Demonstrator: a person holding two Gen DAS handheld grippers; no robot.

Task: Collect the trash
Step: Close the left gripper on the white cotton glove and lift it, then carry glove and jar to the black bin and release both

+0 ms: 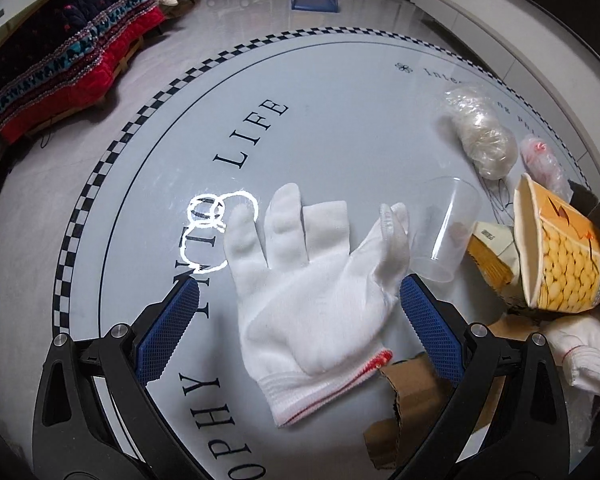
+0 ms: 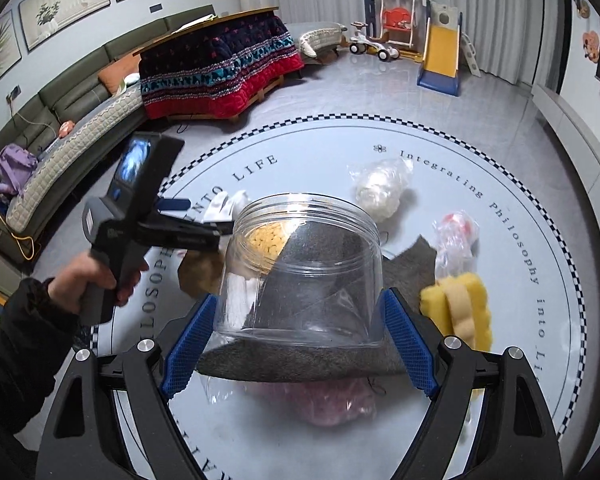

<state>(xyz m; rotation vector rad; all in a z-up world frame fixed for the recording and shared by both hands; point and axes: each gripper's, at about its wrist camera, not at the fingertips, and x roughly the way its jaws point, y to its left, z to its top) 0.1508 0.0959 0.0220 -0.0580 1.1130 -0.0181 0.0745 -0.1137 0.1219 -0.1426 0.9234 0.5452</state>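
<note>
A white cotton glove (image 1: 308,296) lies flat on the round table (image 1: 340,120), between the open fingers of my left gripper (image 1: 296,300). A clear plastic cup (image 1: 446,228) lies on its side by the glove's thumb. My right gripper (image 2: 298,320) is shut on a wide clear plastic jar (image 2: 300,268), mouth facing away, held over a grey felt piece (image 2: 300,360). The left gripper also shows in the right wrist view (image 2: 188,216), held by a hand at left.
A yellow corn-print paper tub (image 1: 556,248), torn cardboard (image 1: 408,392), a second glove (image 1: 584,356) and crumpled clear wrap (image 1: 480,136) lie at right. A yellow sponge (image 2: 460,308), plastic bags (image 2: 456,236) and pink wrap (image 2: 324,400) surround the jar. A sofa and toys stand beyond.
</note>
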